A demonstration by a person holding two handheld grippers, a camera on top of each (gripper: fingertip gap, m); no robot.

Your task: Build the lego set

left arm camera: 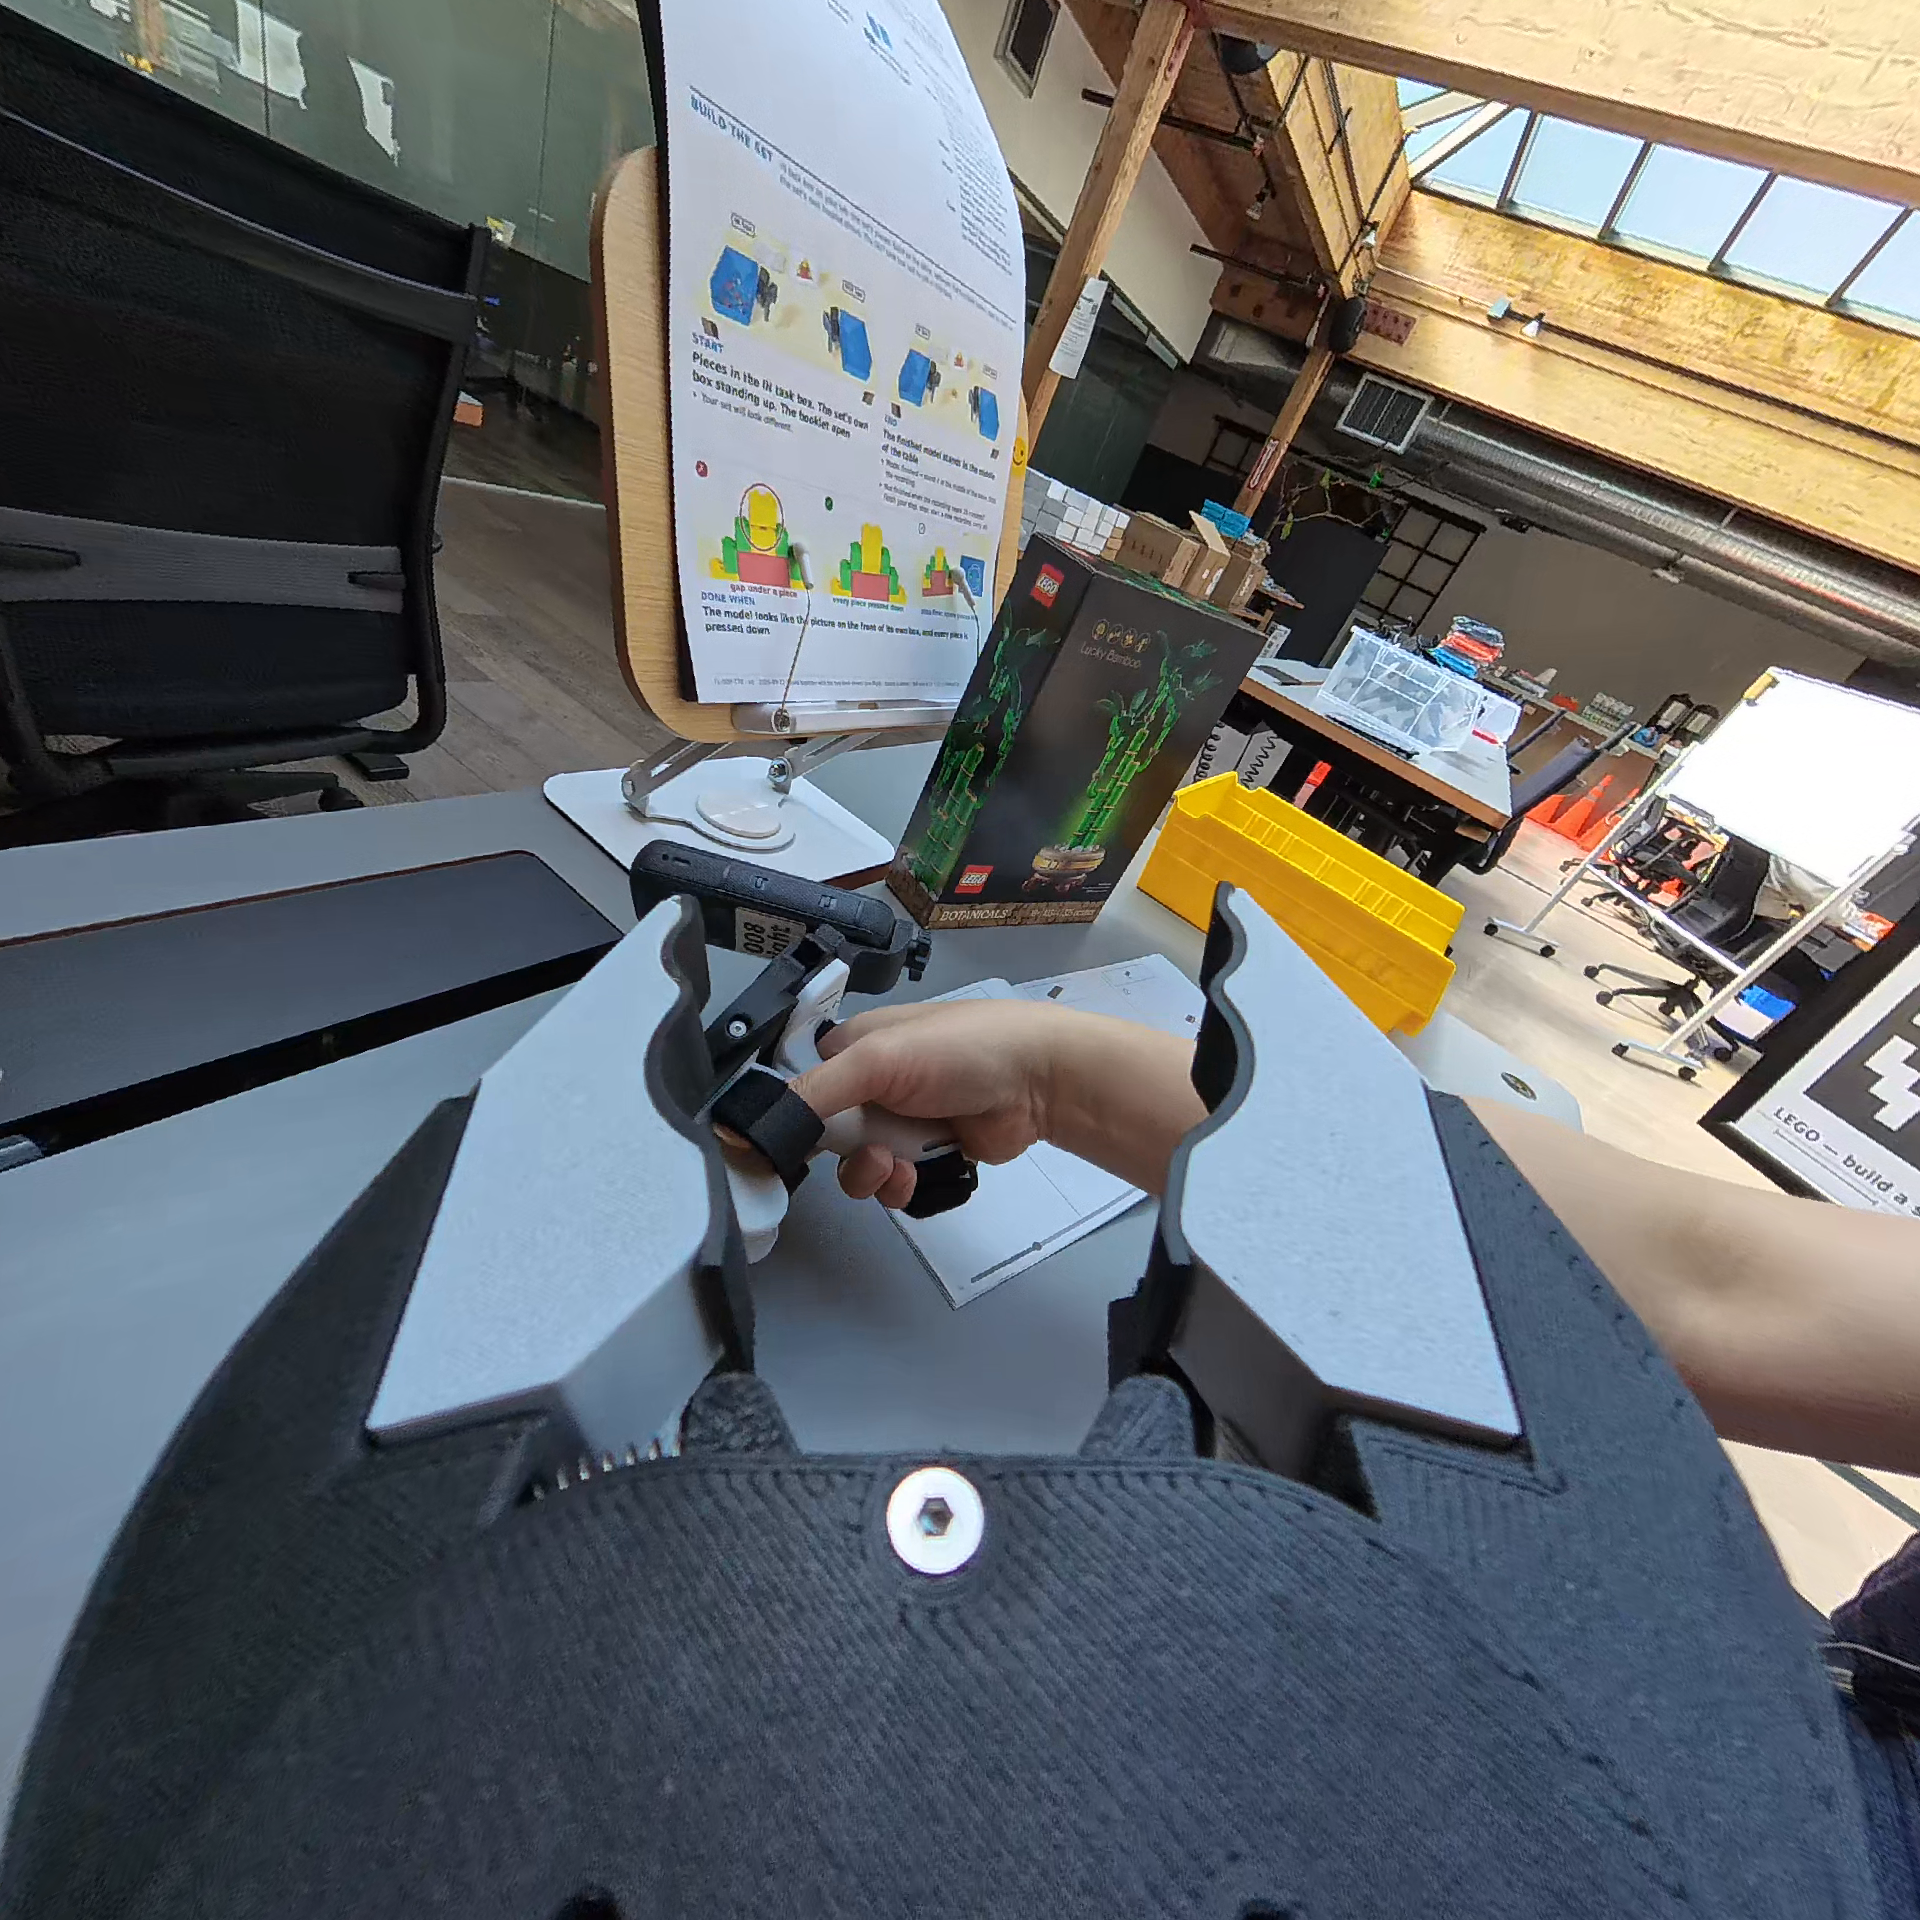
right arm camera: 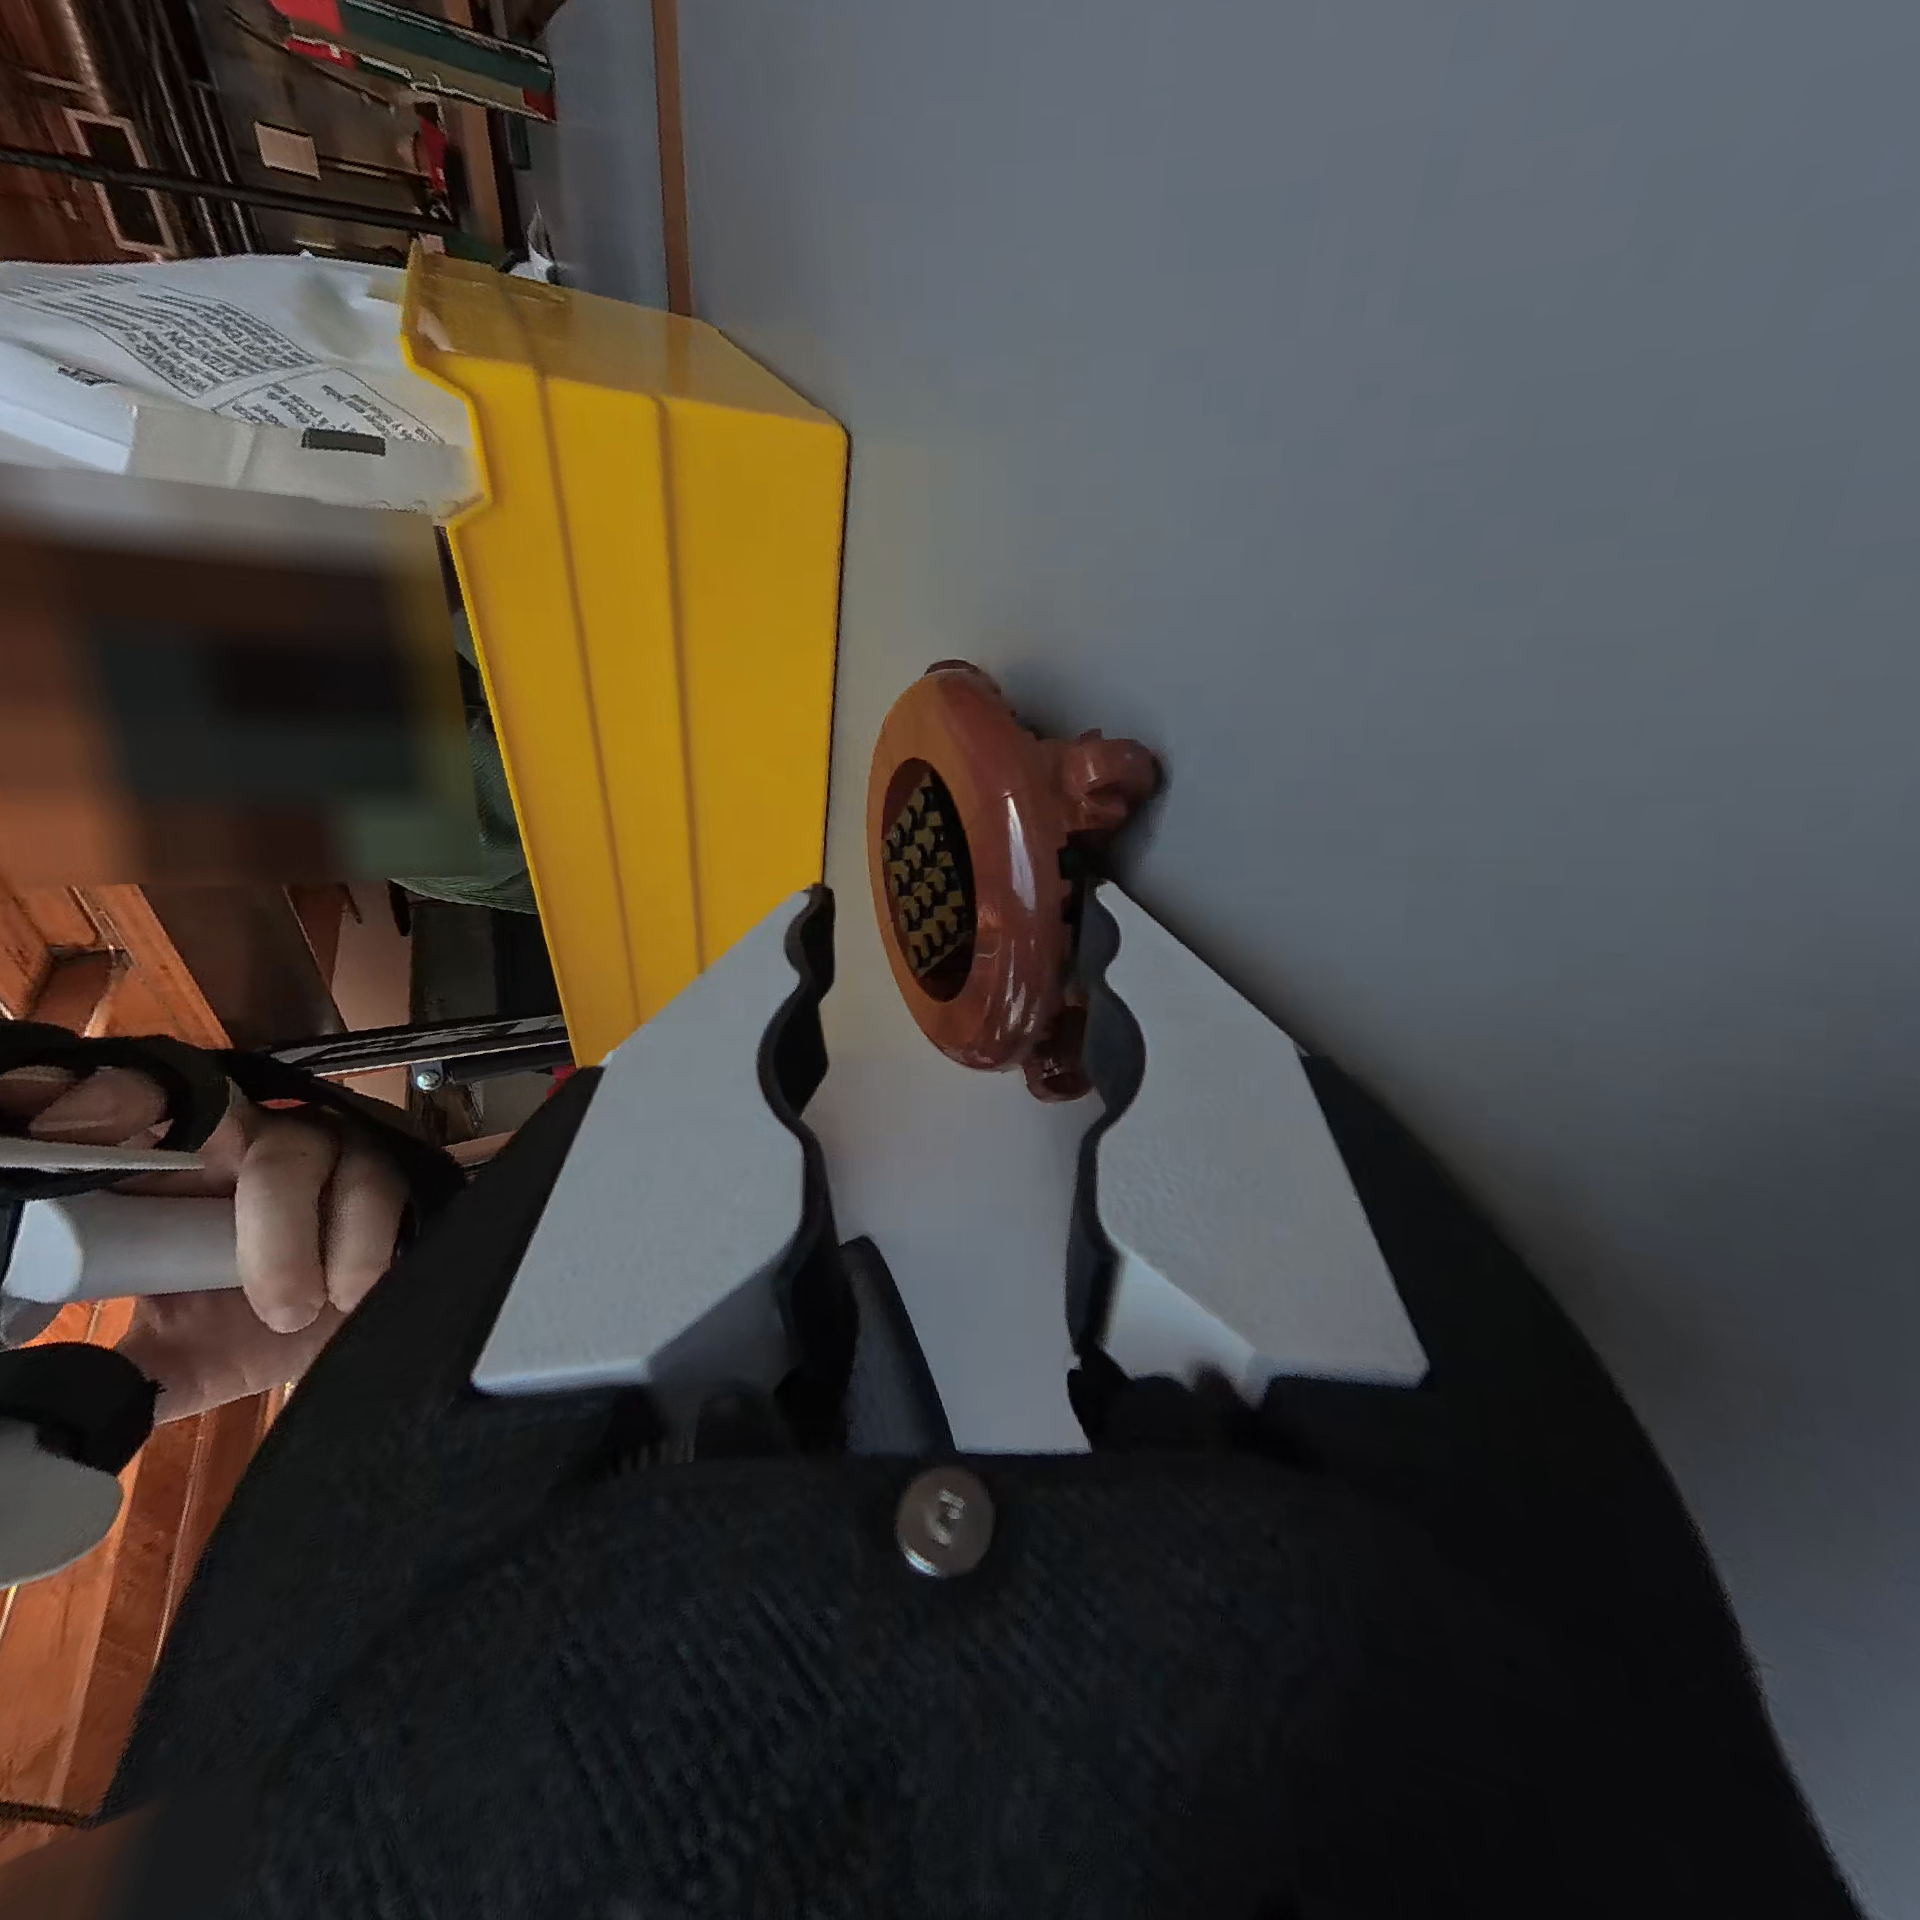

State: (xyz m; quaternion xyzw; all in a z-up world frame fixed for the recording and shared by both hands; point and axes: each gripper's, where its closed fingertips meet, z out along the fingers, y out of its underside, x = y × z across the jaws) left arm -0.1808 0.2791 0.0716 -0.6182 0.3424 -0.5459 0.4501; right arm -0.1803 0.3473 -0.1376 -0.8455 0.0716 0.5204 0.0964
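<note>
Ahead of the left gripper point(left arm camera: 951, 1023), jaws spread wide, gap blocked by a hand point(left arm camera: 935, 1091) clutching the other gripper's handle, with an open booklet point(left arm camera: 1039, 1226) flat on the desk point(left arm camera: 208, 1247) beneath. Beyond, a barrier: document stand point(left arm camera: 727, 769) left of centre, dark set box point(left arm camera: 1081, 748) straight ahead, yellow bin point(left arm camera: 1309, 894) to the right. Bare desk off to the left. Ahead of the right gripper point(right arm camera: 961, 935), jaws parted, brown round base point(right arm camera: 987, 883) at the fingertips, touching or nearly touching the right one. Yellow bin point(right arm camera: 665, 665) just left of the base, only a narrow gap between. Open grey desk point(right arm camera: 1455, 416) beyond and to the right.
</note>
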